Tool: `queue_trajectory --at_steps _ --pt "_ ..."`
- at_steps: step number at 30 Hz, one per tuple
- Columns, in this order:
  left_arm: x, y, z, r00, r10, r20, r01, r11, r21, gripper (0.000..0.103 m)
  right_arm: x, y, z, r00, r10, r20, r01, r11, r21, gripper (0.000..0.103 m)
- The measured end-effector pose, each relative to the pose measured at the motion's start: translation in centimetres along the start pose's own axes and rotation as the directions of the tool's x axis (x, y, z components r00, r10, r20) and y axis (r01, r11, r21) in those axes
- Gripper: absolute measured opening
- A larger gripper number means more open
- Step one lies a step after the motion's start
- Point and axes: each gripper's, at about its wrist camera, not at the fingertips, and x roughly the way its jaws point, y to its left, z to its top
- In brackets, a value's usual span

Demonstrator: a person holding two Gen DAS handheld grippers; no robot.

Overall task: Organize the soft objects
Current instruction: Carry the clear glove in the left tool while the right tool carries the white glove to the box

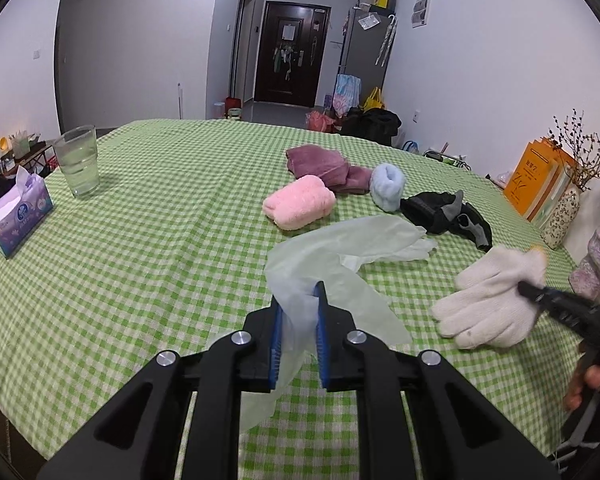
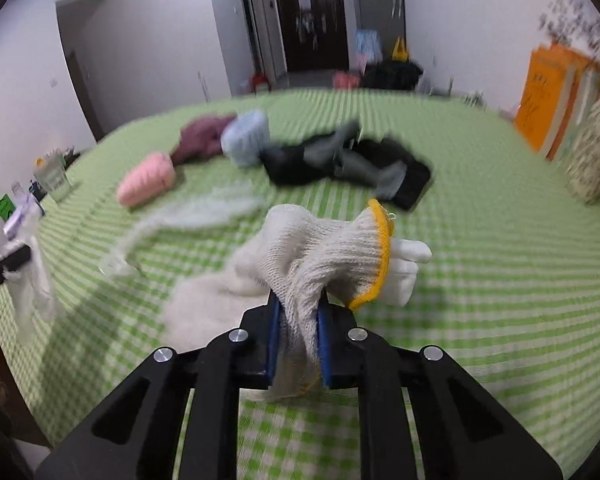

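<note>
My left gripper [image 1: 299, 300] is shut on a thin translucent glove [image 1: 340, 248], which trails forward over the green checked cloth and hangs below the pads. To the right lies a white knit glove [image 1: 496, 296] with my right gripper [image 1: 526, 289] at its cuff. The blurred right wrist view shows that gripper [image 2: 299, 300] shut on the yellow-edged cuff of the knit glove [image 2: 320, 248]. Behind lie a pink rolled towel [image 1: 300, 204], a purple towel [image 1: 320, 164], a light blue roll [image 1: 388, 186] and black-and-grey gloves [image 1: 444, 210].
A glass of water [image 1: 78, 168] and a tissue pack [image 1: 18, 208] stand at the table's left. Orange books [image 1: 540, 184] and a vase of dried twigs [image 1: 560, 216] line the right edge. A person's fingers [image 1: 584, 384] hold the right gripper's handle.
</note>
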Motion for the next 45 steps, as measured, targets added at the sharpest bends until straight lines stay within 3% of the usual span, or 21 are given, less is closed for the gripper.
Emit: queue_trajectory --at_steps 7,13,20,27,30,33,40,45 --pt "-0.8 -0.3 -0.5 1.000 0.008 0.005 -0.008 1.000 0.014 0.012 -2.3 -0.8 0.4 0.999 -0.007 0.046 0.006 1.000 0.020 0.016" --pt "-2.1 0.8 -0.7 0.999 0.043 0.023 -0.043 0.999 -0.005 0.012 -2.3 0.6 0.3 0.998 0.048 0.049 -0.049 0.999 0.004 0.016" --pt "-4.5 4.4 -1.3 0.991 0.123 0.045 -0.120 0.990 -0.070 0.012 -1.0 6.2 1.4 0.985 0.168 0.034 -0.164 0.982 -0.088 0.016" --pt "-8.6 10.3 -2.8 0.964 0.260 0.061 -0.247 0.955 -0.166 0.012 0.5 14.8 2.4 0.949 0.314 -0.006 -0.308 0.927 -0.214 0.016" --pt "-10.9 13.5 -3.9 0.940 0.336 0.064 -0.315 0.924 -0.215 0.011 1.0 19.1 2.9 0.924 0.380 -0.031 -0.374 0.888 -0.269 0.016" --pt "-13.7 16.8 -5.3 0.905 0.421 0.058 -0.392 0.881 -0.265 0.011 1.6 23.8 2.9 0.895 0.440 -0.074 -0.439 0.837 -0.326 0.016" --pt "-20.7 24.6 -10.1 0.798 0.602 -0.008 -0.556 0.731 -0.394 0.011 2.0 33.9 1.7 0.811 0.552 -0.192 -0.576 0.698 -0.425 0.016" --pt "-24.6 28.6 -14.3 0.731 0.677 -0.090 -0.628 0.615 -0.476 0.011 2.1 41.5 -0.6 0.731 0.608 -0.311 -0.672 0.564 -0.480 0.016"
